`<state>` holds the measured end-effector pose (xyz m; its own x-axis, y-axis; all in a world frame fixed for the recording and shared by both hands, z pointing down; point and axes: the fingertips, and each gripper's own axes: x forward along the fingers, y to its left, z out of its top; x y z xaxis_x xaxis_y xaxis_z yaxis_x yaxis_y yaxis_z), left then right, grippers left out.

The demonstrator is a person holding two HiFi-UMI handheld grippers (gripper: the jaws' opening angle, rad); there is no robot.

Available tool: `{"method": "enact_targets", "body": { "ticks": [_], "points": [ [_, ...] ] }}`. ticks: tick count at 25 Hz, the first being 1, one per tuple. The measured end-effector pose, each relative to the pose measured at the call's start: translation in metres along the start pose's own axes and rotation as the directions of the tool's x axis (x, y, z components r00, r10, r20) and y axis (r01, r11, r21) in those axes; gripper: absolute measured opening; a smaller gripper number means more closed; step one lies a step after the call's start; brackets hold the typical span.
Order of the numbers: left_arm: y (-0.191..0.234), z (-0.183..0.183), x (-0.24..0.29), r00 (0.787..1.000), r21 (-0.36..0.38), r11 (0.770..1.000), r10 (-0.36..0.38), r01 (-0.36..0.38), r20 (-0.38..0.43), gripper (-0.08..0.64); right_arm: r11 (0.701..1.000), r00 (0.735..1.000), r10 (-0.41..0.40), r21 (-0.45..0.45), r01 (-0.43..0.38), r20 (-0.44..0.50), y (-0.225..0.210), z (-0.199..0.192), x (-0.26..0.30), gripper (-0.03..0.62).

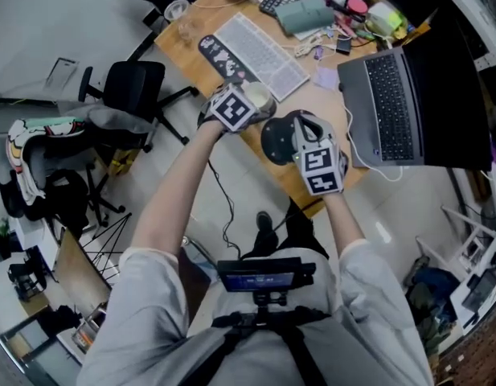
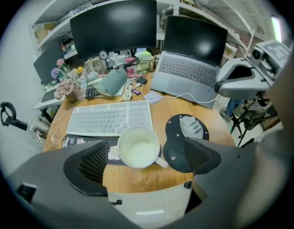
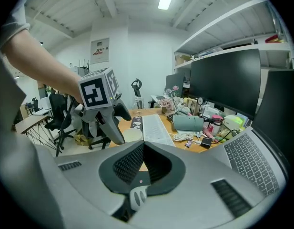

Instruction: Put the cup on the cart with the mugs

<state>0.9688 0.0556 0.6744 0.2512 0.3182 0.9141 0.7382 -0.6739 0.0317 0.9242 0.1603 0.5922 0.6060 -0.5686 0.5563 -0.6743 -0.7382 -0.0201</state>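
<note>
A white cup (image 1: 261,96) (image 2: 138,147) stands upright and empty at the desk's near edge, partly on a patterned wrist rest (image 2: 82,141), with its handle toward the mouse pad. My left gripper (image 1: 254,103) (image 2: 142,159) hangs just above and before it, jaws wide open, and the pads do not touch the cup. In the right gripper view the cup (image 3: 132,135) sits beyond the left gripper (image 3: 119,123). My right gripper (image 1: 294,129) (image 3: 143,151) is over the dark mouse pad (image 1: 272,145), its pads together with nothing between them. No cart or mugs are in view.
A white keyboard (image 2: 108,118) lies behind the cup. A striped mouse (image 2: 192,127) rests on the pad, a laptop (image 2: 187,70) stands to the right, and a monitor (image 2: 113,27) and desk clutter sit at the back. An office chair (image 1: 135,91) stands left of the desk.
</note>
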Motion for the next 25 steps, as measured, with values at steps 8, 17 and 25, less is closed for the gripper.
{"method": "enact_targets", "body": {
  "ticks": [8,17,25],
  "points": [
    [0.01,0.006,0.039,0.994,0.031,0.995,-0.096,0.097,-0.044,0.497,1.0,1.0,0.013,0.012,-0.012,-0.016,-0.011,-0.007,0.016,0.002],
    [0.007,-0.002,0.072,0.988,0.039,0.992,-0.112,0.117,-0.11,0.497,0.999,0.999,-0.006,0.034,0.007,-0.033,-0.023,-0.013,0.02,0.002],
    [0.033,-0.028,0.065,0.963,0.023,1.0,0.023,-0.018,-0.267,0.446,1.0,0.999,-0.005,0.026,0.005,-0.031,-0.025,-0.016,0.019,0.002]
  ]
}}
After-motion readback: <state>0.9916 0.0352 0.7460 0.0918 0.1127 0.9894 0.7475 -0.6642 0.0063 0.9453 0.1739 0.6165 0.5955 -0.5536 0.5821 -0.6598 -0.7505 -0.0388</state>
